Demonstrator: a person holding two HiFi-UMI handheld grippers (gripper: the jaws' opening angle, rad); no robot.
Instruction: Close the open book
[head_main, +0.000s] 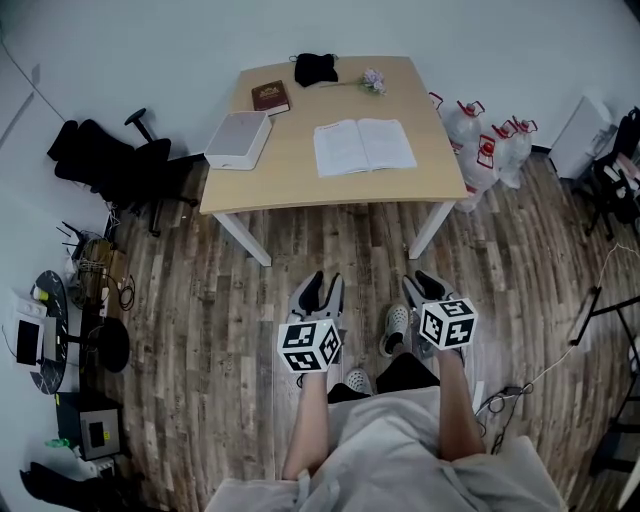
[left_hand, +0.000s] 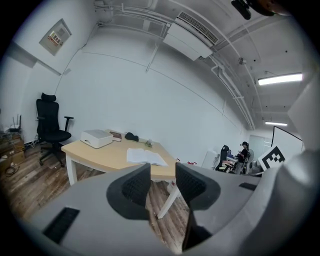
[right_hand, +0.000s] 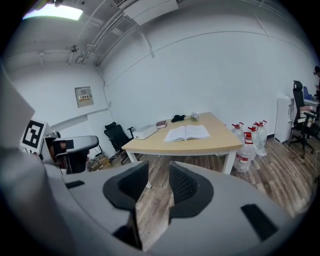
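Office-type workroom. Wooden table (head_main: 300, 185), black swivel chair (head_main: 140, 160), plank floor (head_main: 200, 330), bare white walls (left_hand: 150, 105). Ceiling air conditioner (left_hand: 192, 35), strip light (left_hand: 280, 78). Water jugs (head_main: 485, 145) by wall. Person (left_hand: 244, 150) sitting far off among more chairs.

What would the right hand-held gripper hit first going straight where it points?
Probably the wooden floor, short of the table: the right hand-held gripper tilts down and only floor shows between its open jaws. Depth unclear.

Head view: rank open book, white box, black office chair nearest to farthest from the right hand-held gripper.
1. Open book, middle of the table.
2. White box, table's left end.
3. Black office chair, on the floor beyond that end.
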